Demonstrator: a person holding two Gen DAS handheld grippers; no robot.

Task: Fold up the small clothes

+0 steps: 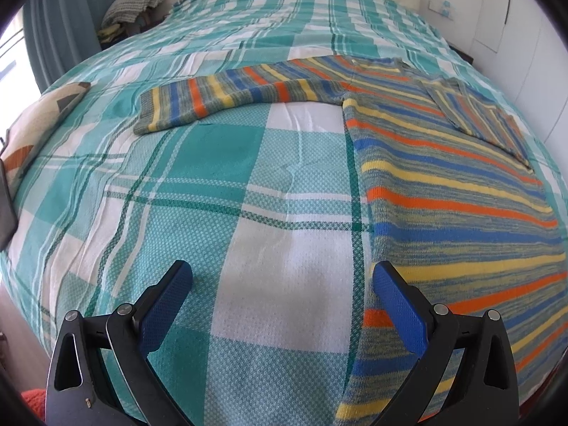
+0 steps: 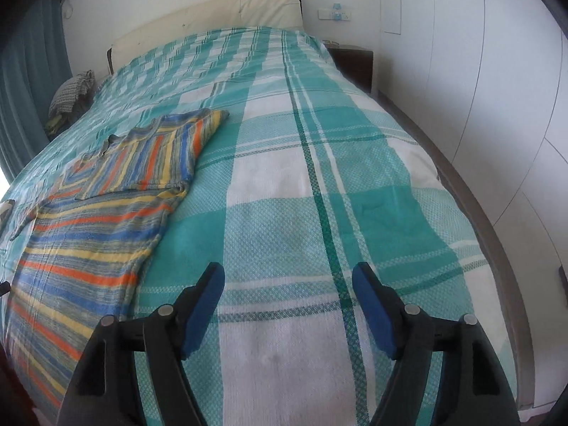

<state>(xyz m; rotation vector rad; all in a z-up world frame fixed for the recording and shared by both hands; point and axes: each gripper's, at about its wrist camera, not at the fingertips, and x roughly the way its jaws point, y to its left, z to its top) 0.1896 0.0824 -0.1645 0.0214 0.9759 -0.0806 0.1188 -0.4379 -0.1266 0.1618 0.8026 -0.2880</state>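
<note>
A striped knit sweater (image 1: 443, 184) in orange, blue, yellow and grey lies flat on the bed. Its left sleeve (image 1: 220, 96) stretches out to the left. Its right sleeve (image 1: 475, 113) is folded over the body. My left gripper (image 1: 282, 277) is open and empty, just left of the sweater's side edge near the hem. In the right wrist view the sweater (image 2: 92, 220) lies at the left with the folded sleeve (image 2: 159, 152) on top. My right gripper (image 2: 287, 280) is open and empty over the bedspread, to the right of the sweater.
The bed has a teal and white checked spread (image 1: 227, 213) (image 2: 319, 177). A patterned cushion (image 1: 35, 127) lies at the left edge. A pile of clothes (image 1: 135, 3) sits by the curtain. A headboard (image 2: 213, 17), a nightstand (image 2: 355, 60) and white wardrobe doors (image 2: 497, 106) stand around it.
</note>
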